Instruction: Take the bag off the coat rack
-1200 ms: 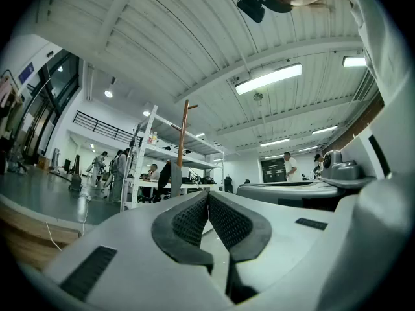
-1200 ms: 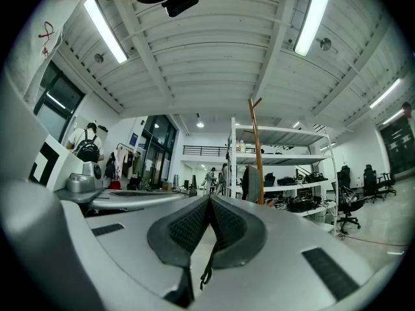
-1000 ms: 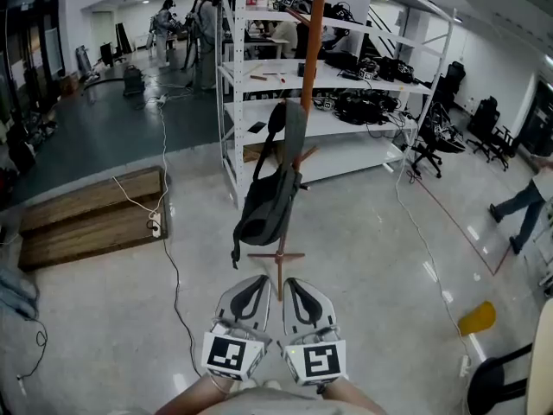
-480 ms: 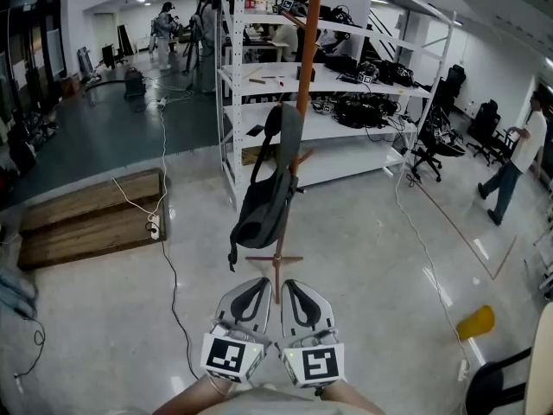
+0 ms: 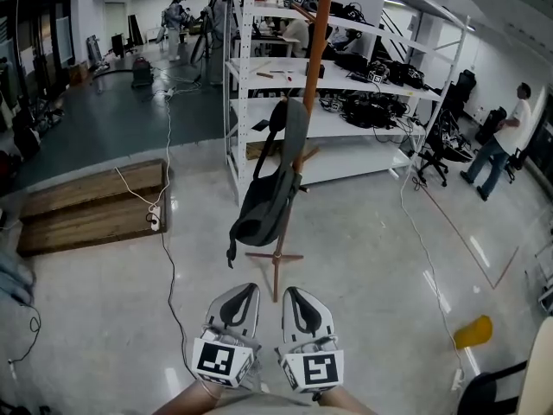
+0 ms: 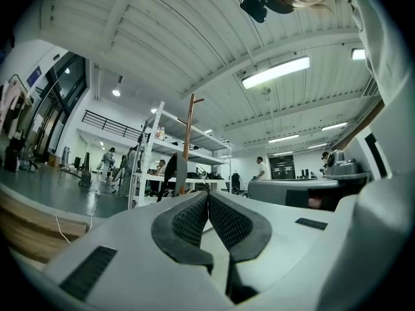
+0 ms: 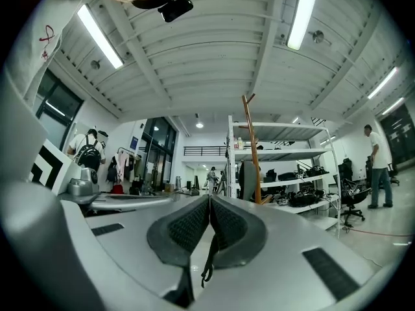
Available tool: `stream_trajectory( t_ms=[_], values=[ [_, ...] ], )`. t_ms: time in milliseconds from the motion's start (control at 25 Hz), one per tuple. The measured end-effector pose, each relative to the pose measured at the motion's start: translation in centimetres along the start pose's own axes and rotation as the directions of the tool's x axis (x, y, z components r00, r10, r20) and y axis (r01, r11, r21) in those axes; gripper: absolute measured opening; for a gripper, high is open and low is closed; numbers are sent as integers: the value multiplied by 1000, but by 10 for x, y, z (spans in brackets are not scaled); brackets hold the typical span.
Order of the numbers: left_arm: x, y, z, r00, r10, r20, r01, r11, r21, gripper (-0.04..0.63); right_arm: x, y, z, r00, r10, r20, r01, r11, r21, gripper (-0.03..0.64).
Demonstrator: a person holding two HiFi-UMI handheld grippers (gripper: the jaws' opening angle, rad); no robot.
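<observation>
Fingers [image 6: 186, 223] dimpled, dark, tip-to-tip; slack grey bag [image 5: 263, 207]

White shelving [image 5: 346, 135] (laden with gear), low wooden platform [image 5: 91, 207], person [image 5: 501, 143] at far right

Bright, even indoor light comes from ceiling tube lamps [image 6: 275, 72], seen overhead in both gripper views. In the head view the glossy floor [image 5: 371, 232] right of the coat rack [image 5: 313, 76] carries pale streaks of glare, while the area left of and behind the rack is dimmer. Shadows are faint. Fisheye lenses bow straight lines toward the edges. Both gripper views are ringed by black corners, with the nearest foreground soft.
</observation>
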State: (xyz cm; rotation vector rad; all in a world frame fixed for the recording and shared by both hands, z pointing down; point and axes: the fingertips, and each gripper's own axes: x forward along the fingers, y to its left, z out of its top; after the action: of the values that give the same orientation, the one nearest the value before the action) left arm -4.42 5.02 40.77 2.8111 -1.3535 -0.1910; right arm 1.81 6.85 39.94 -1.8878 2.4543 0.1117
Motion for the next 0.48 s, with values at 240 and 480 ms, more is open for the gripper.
stream_trajectory(
  t_ms=[240,480],
  values=[
    [25,9,-9,1000,-7,-10,7,1000,-5,17,24,-19,-3,1000,-15,2,15,1000,2,18],
    [72,30,-4,999,-31,24,30,999,12,18,66,-43,-3,999,-40,22,40,999,-2,18]
  ],
)
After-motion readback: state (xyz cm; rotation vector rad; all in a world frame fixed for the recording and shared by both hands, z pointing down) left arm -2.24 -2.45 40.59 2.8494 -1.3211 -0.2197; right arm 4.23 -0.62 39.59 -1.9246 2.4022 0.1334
